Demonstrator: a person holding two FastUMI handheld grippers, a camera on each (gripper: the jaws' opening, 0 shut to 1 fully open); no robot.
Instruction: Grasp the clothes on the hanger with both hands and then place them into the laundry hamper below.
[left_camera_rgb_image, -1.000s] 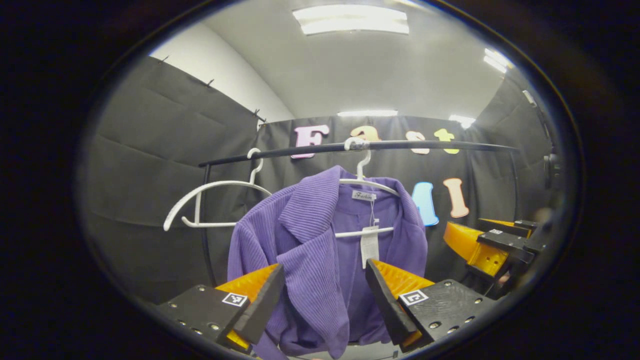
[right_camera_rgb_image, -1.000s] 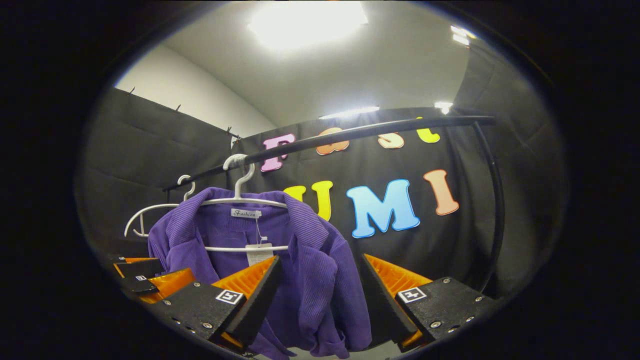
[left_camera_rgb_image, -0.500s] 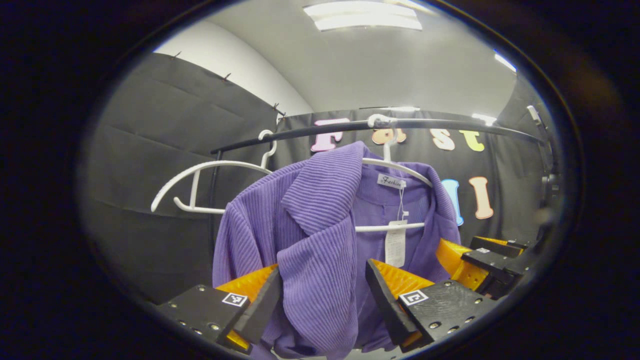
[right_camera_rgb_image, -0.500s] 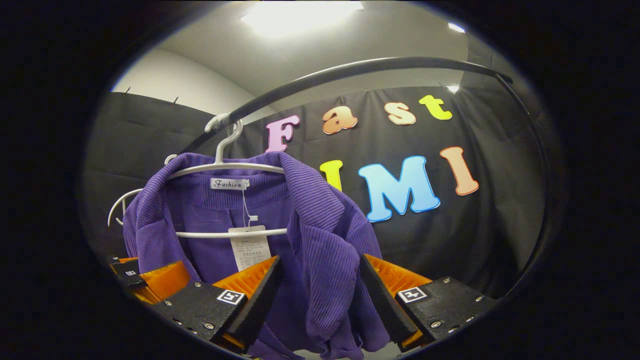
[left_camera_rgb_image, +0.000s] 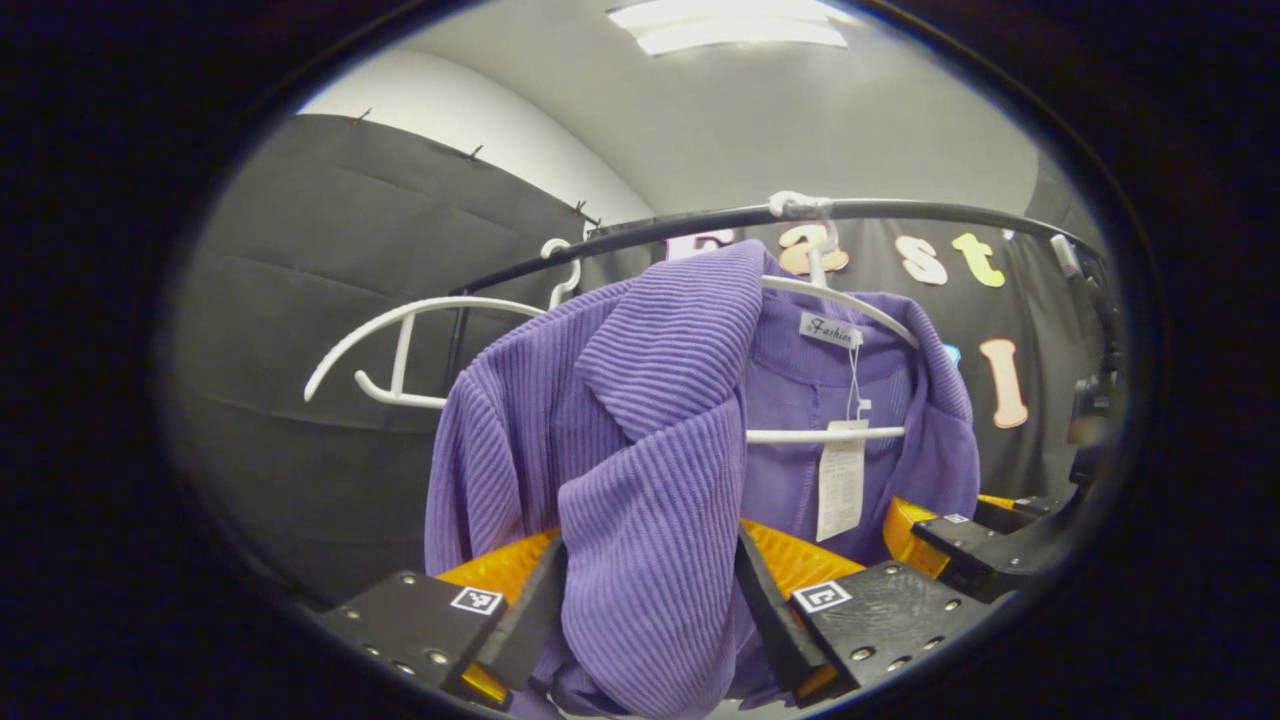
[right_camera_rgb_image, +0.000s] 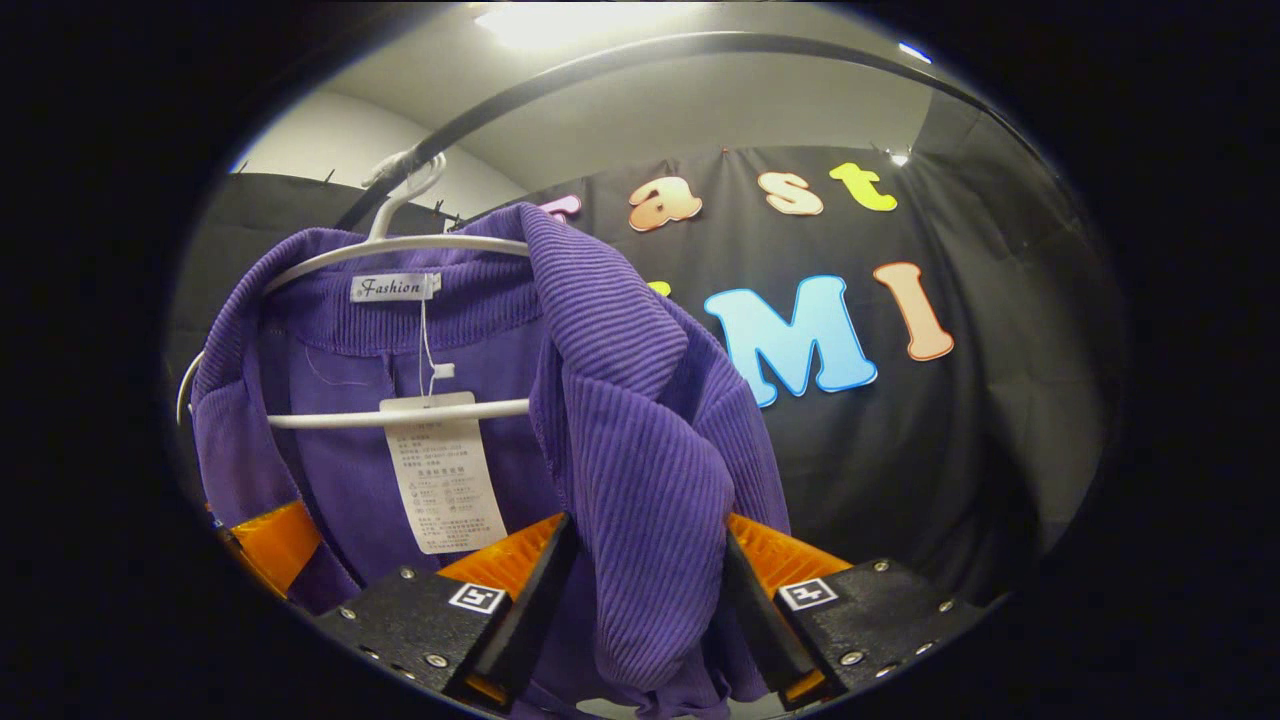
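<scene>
A purple ribbed jacket (left_camera_rgb_image: 640, 400) hangs on a white hanger (left_camera_rgb_image: 850, 300) from a black rail (left_camera_rgb_image: 900, 208). My left gripper (left_camera_rgb_image: 645, 620) is open, and the jacket's left front panel fills the gap between its fingers. In the right gripper view, the same jacket (right_camera_rgb_image: 620, 400) hangs on its hanger (right_camera_rgb_image: 400, 245). My right gripper (right_camera_rgb_image: 645, 610) is open around the other front panel. A white paper tag (right_camera_rgb_image: 440, 470) dangles from the collar. The right gripper (left_camera_rgb_image: 940, 530) also appears at the lower right of the left gripper view.
An empty white hanger (left_camera_rgb_image: 400, 320) hangs on the rail to the left of the jacket. The rail (right_camera_rgb_image: 650, 60) arcs overhead in the right gripper view. Black cloth walls close the booth behind and at both sides.
Both grippers have moved forward and up to the jacket. Its front panels now sit between the fingers instead of ahead of them. The finger gaps look unchanged.
</scene>
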